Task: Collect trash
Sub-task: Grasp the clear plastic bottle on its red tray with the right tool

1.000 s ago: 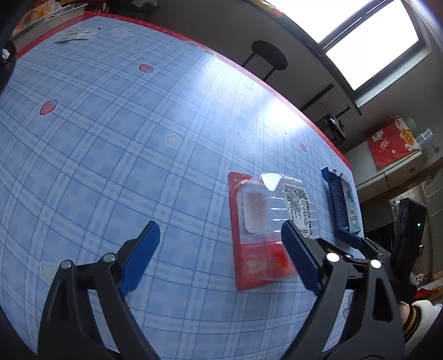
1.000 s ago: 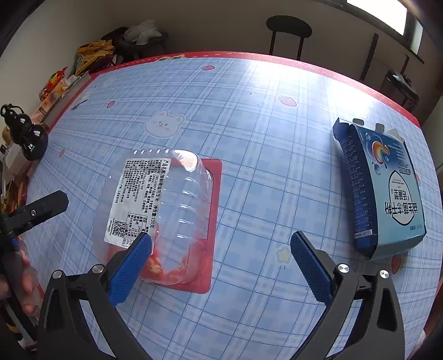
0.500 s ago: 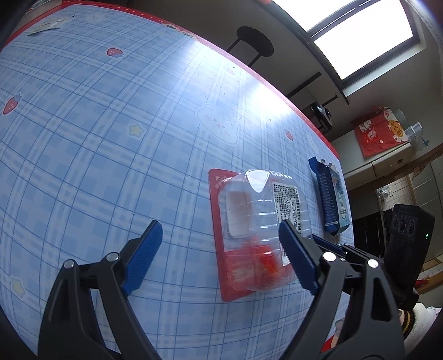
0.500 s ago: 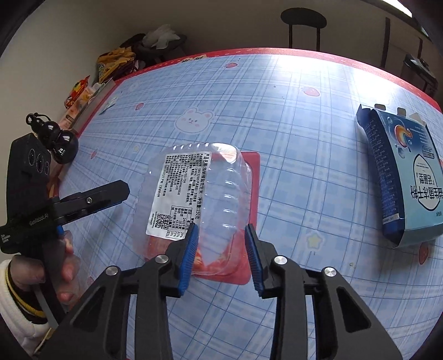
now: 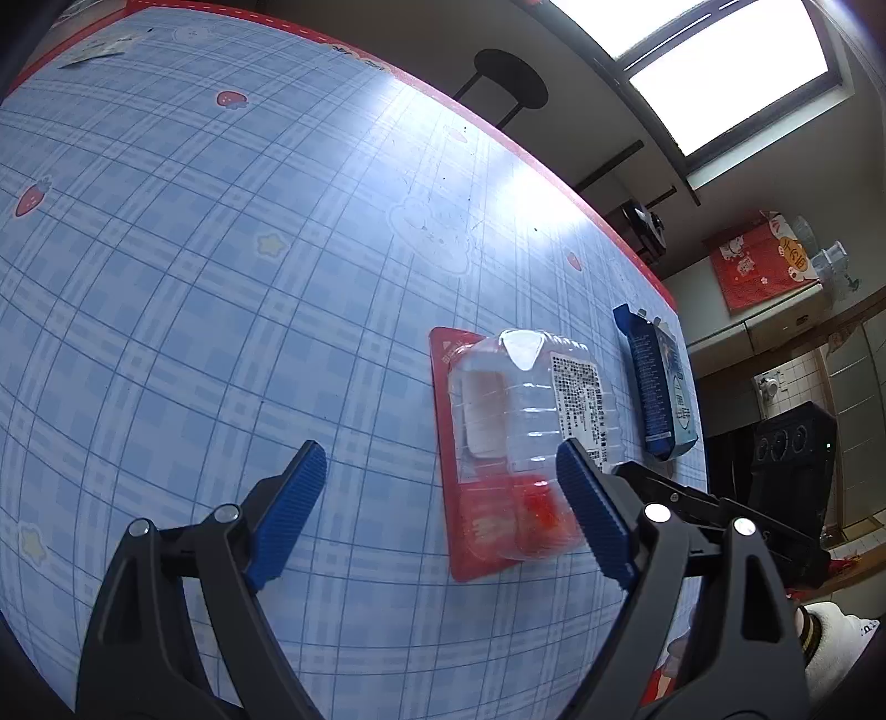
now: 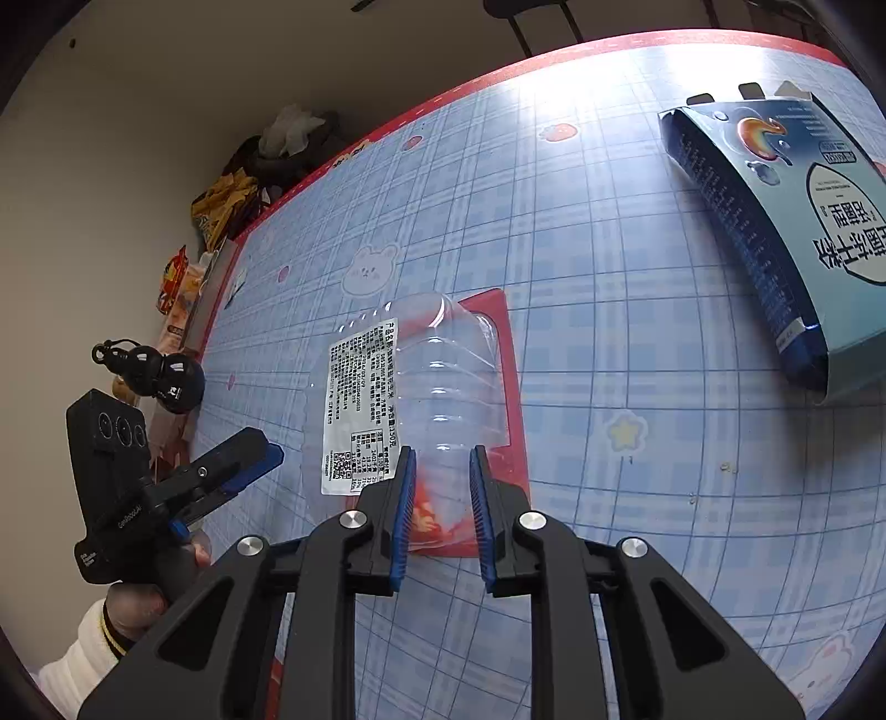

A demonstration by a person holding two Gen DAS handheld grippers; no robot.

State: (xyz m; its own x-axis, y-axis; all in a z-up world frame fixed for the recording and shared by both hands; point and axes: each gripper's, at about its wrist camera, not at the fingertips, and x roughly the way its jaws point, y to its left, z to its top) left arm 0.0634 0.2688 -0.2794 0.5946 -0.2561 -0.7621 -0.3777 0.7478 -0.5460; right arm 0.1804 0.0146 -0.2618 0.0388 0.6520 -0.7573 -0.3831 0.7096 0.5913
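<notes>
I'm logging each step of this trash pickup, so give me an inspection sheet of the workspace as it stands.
Surface: table under a blue plaid cloth with a red border.
Job's things: clear plastic clamshell with a printed label, lying on a red card; blue carton lying flat, apart from it.
Clutter: snack bags by the far table edge; a paper scrap on the far corner.
Grippers: left gripper open over bare cloth beside the clamshell; right gripper has just been closing, its jaws narrow at the clamshell's near end, contact not clear.
Cables: nothing seen.
Surroundings: stool, window, red wall hanging.
</notes>
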